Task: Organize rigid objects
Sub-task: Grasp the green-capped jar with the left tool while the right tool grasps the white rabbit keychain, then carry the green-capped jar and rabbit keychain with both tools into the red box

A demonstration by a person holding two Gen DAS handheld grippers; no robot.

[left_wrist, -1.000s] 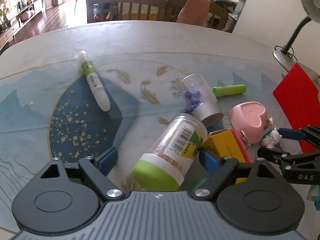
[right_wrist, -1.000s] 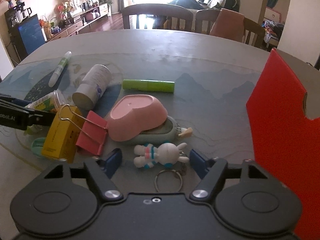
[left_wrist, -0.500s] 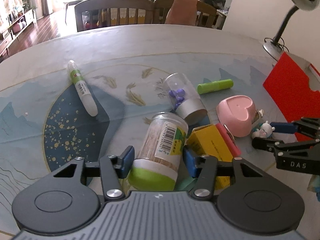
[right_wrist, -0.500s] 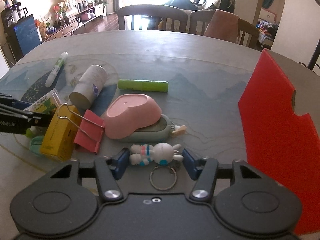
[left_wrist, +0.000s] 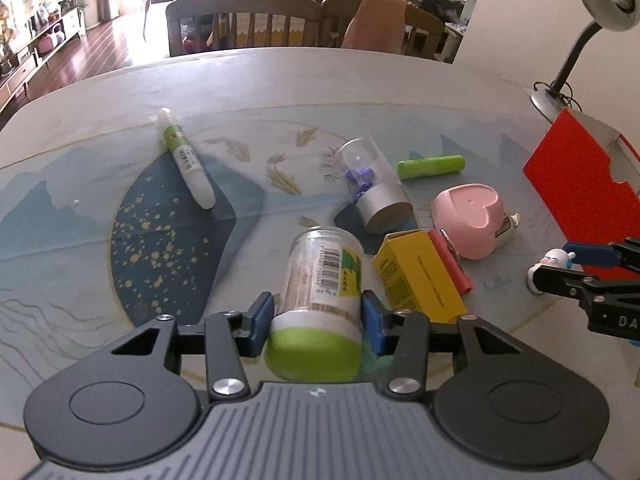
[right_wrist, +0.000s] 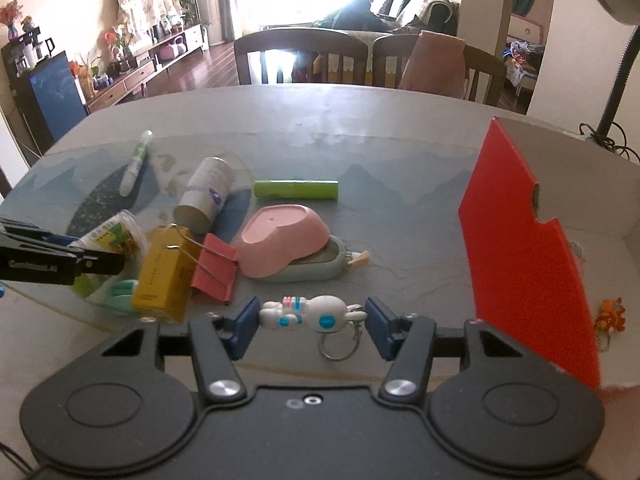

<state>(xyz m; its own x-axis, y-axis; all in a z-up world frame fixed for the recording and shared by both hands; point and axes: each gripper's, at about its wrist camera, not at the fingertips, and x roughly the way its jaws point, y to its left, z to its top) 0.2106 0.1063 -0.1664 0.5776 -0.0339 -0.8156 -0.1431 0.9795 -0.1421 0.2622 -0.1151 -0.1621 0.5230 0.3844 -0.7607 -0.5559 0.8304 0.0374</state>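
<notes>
Gripping now: the left gripper (left_wrist: pixel 318 316) is pressing its fingers (left_wrist: pixel 261 316) on the toothpick jar (left_wrist: pixel 322 280), having just been closing around it, near the worktop's (left_wrist: pixel 280 88) near edge.
Right side: the right gripper (right_wrist: pixel 306 318) is pinching the rabbit keychain (right_wrist: pixel 304 314) end to end between narrowed fingers (right_wrist: pixel 244 320), its ring dangling below, towards the worktop's near edge.
Box: the red box (right_wrist: pixel 524 248) is standing by the worktop's right edge; an orange trinket (right_wrist: pixel 610 314) seems to be lying inside already.
Waiting: the glue pen (left_wrist: pixel 186 158), pill tube (left_wrist: pixel 370 184), green stick (left_wrist: pixel 430 166), pink heart dish (left_wrist: pixel 472 218), yellow carton (left_wrist: pixel 420 276) and red binder clip (right_wrist: pixel 212 266) are lying loose mid-worktop.
Progress: looking early; two pieces are being taken up, most are remaining.
</notes>
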